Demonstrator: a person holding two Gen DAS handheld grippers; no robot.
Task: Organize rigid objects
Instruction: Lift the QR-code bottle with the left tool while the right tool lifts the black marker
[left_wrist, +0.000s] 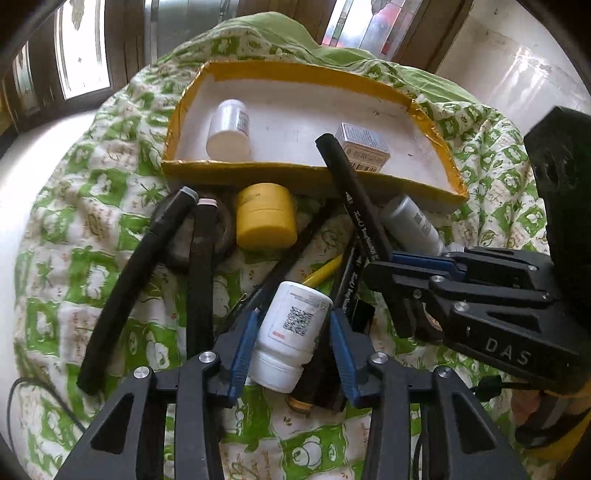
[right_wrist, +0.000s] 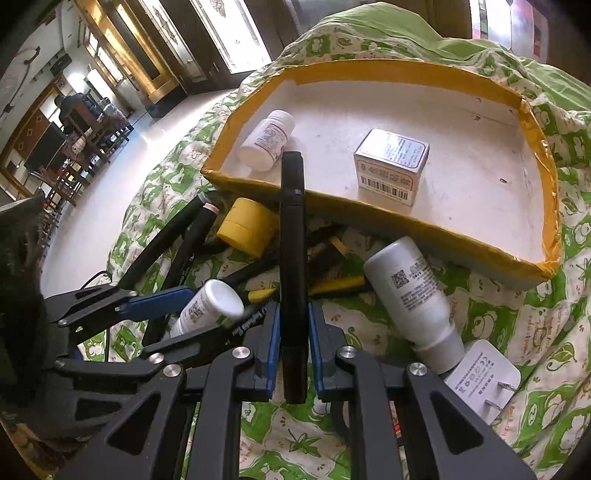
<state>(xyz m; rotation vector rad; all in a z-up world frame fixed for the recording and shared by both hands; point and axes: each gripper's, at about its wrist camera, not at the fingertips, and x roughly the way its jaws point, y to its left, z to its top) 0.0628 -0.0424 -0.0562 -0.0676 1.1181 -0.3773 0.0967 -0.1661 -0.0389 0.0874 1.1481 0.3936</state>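
My left gripper (left_wrist: 291, 334) is shut on a small white pill bottle (left_wrist: 295, 328) with a QR label, its blue pads against both sides; the right wrist view shows this left gripper (right_wrist: 195, 317) and its bottle (right_wrist: 208, 304) at the lower left. My right gripper (right_wrist: 291, 326) is shut on a long black marker (right_wrist: 292, 240) that points up toward the yellow-rimmed cardboard tray (right_wrist: 369, 68). In the left wrist view, the right gripper (left_wrist: 384, 264) holds that marker (left_wrist: 351, 192) tilted across the tray's (left_wrist: 295, 70) front wall. Inside the tray lie a white bottle (left_wrist: 227, 129) and a silver box (left_wrist: 364, 147).
On the green-and-white bedspread in front of the tray lie a yellow jar (left_wrist: 266, 216), two black markers (left_wrist: 129, 288), a yellow pencil (left_wrist: 323, 275) and a grey-white bottle (right_wrist: 410, 291). A white plug adapter (right_wrist: 480, 380) lies by my right gripper. The white floor drops off left.
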